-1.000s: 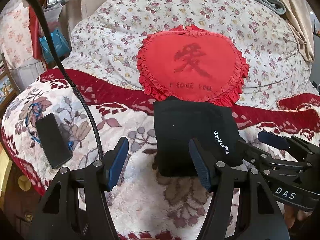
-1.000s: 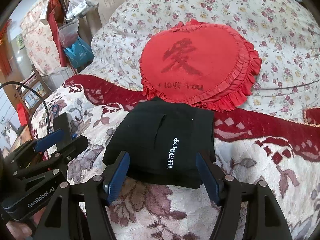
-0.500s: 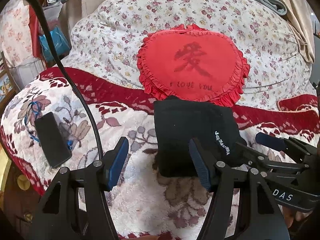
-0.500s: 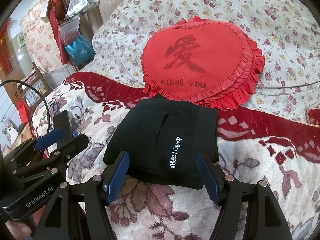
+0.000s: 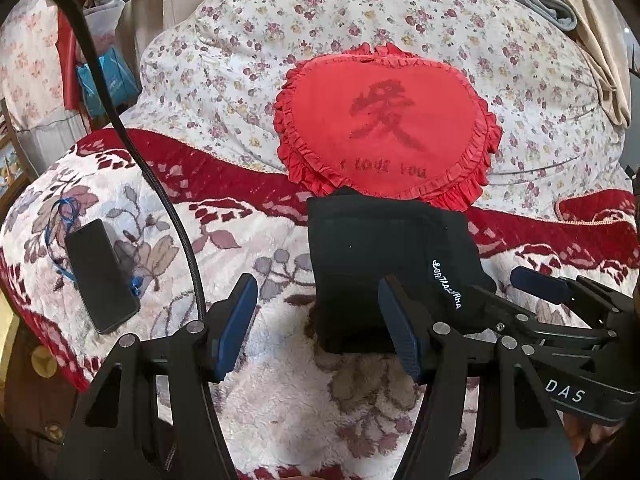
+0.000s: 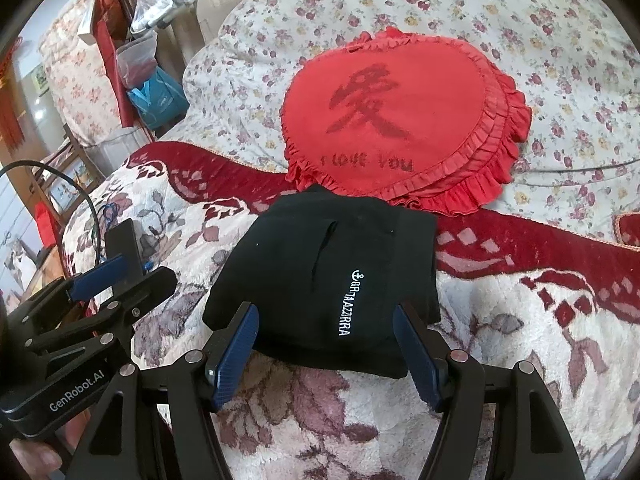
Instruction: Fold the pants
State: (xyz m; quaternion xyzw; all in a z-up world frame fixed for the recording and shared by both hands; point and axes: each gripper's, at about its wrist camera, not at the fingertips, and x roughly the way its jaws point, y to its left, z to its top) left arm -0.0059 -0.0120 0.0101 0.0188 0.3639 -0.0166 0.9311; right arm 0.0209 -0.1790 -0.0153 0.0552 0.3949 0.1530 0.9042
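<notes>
The black pants (image 5: 372,264) lie folded into a compact rectangle on the flowered blanket, white lettering on top; they also show in the right wrist view (image 6: 332,280). My left gripper (image 5: 316,320) is open and empty, just in front of the bundle's near left corner. My right gripper (image 6: 326,344) is open and empty, its fingers spread at the bundle's near edge without holding it. Each gripper shows in the other's view: the right one (image 5: 540,284), the left one (image 6: 104,276).
A red heart-shaped cushion (image 5: 384,128) lies just behind the pants on a floral quilt (image 5: 248,56). A black phone (image 5: 100,276) with a blue cord lies at the left of the blanket (image 5: 280,380). A black cable (image 5: 132,152) arcs over the left side. Bags hang at the far left (image 6: 156,92).
Both grippers have drawn back slightly from the folded pants and stay open. The pants have not moved.
</notes>
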